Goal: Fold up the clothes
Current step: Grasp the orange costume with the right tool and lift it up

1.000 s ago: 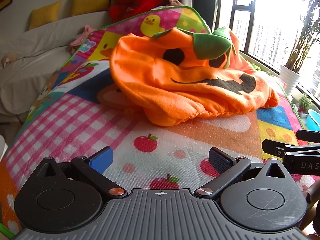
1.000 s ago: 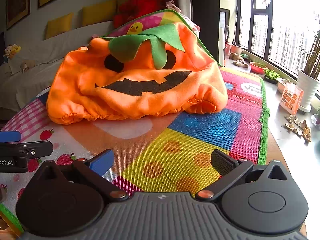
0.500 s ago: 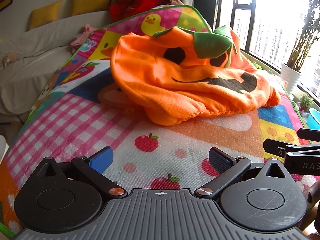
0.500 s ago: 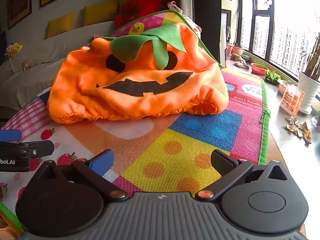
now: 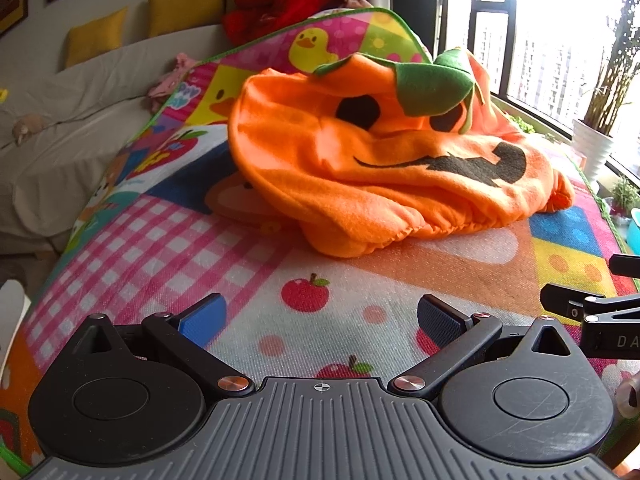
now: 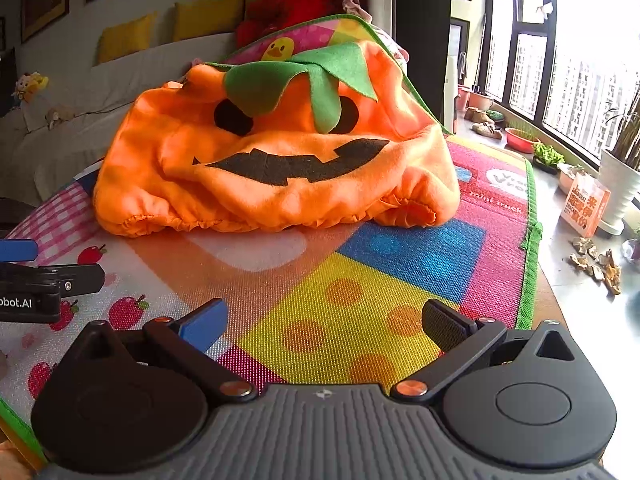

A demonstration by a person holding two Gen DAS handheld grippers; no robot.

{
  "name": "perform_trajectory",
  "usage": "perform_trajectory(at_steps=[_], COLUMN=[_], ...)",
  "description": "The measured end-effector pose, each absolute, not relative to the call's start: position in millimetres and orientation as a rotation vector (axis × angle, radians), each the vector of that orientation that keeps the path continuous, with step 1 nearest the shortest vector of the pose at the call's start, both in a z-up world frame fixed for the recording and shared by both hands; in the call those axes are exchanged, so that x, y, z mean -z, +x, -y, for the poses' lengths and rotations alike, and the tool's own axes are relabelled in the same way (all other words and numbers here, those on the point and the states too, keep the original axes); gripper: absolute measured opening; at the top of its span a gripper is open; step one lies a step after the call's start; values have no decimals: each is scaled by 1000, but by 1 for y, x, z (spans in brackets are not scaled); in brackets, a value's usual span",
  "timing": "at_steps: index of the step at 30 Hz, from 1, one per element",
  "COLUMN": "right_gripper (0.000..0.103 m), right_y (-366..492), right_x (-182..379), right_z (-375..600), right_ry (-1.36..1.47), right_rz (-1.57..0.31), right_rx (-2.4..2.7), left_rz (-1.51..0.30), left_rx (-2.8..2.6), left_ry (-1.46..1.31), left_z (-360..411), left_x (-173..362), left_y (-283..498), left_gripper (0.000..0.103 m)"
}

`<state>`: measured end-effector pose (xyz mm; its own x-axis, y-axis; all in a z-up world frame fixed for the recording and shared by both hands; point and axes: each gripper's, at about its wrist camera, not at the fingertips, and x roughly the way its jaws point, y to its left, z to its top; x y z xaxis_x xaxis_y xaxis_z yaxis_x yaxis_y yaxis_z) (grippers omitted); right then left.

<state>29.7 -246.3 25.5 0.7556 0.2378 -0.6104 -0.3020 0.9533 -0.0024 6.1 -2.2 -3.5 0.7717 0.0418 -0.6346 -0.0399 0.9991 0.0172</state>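
An orange pumpkin costume [image 5: 384, 176] [image 6: 280, 168] with a black jagged mouth, black eyes and a green leaf collar lies rumpled on a colourful play mat [image 5: 168, 240] [image 6: 360, 312]. My left gripper [image 5: 322, 318] is open, low over the apple-print part of the mat, short of the costume's gathered hem. My right gripper [image 6: 326, 324] is open too, above the yellow dotted patch, also short of the hem. Nothing is between either pair of fingers. Each gripper shows at the edge of the other's view.
A sofa with grey cover and yellow cushions [image 5: 96, 36] runs along the left. A red garment [image 5: 280, 4] lies at the mat's far end. Windows, a white plant pot [image 6: 620, 184], a small orange box [image 6: 584, 208] and scattered scraps lie along the right.
Both grippers have crept slightly forward toward the costume; the costume itself has not moved and both stay open.
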Motion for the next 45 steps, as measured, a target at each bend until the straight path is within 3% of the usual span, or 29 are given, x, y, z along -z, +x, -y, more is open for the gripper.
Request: perform_trajectory(at_steps=[9, 16, 18, 24, 28, 32, 37, 45], right_gripper=[103, 103, 103, 103, 103, 103, 103, 103], right_y=[45, 126, 137, 141, 150, 155, 133, 40], right_x=[-39, -22, -32, -63, -40, -28, -55, -87], right_z=[247, 249, 246, 238, 217, 202, 230, 278], right_ry=[-309, -594, -590, -548, -653, -760, -709, -662], right_rz=[-543, -548, -471, -246, -304, -295, -313, -382], right_rx=[-260, -125, -92, -20, -64, -35, -80, -182], left_rz=[-673, -622, -616, -491, -477, -534, -537, -443], left_rx=[-18, 17, 8, -215, -287, -278, -279, -157], left_ry=[82, 274, 347, 305, 218, 285, 296, 383], left_z=[10, 30, 32, -20, -57, -59, -67, -51], left_x=[0, 4, 10, -24, -39, -21, -23, -54], left_y=[18, 56, 70, 105, 117, 122, 104, 9], left_gripper=[103, 103, 103, 103, 103, 103, 103, 103])
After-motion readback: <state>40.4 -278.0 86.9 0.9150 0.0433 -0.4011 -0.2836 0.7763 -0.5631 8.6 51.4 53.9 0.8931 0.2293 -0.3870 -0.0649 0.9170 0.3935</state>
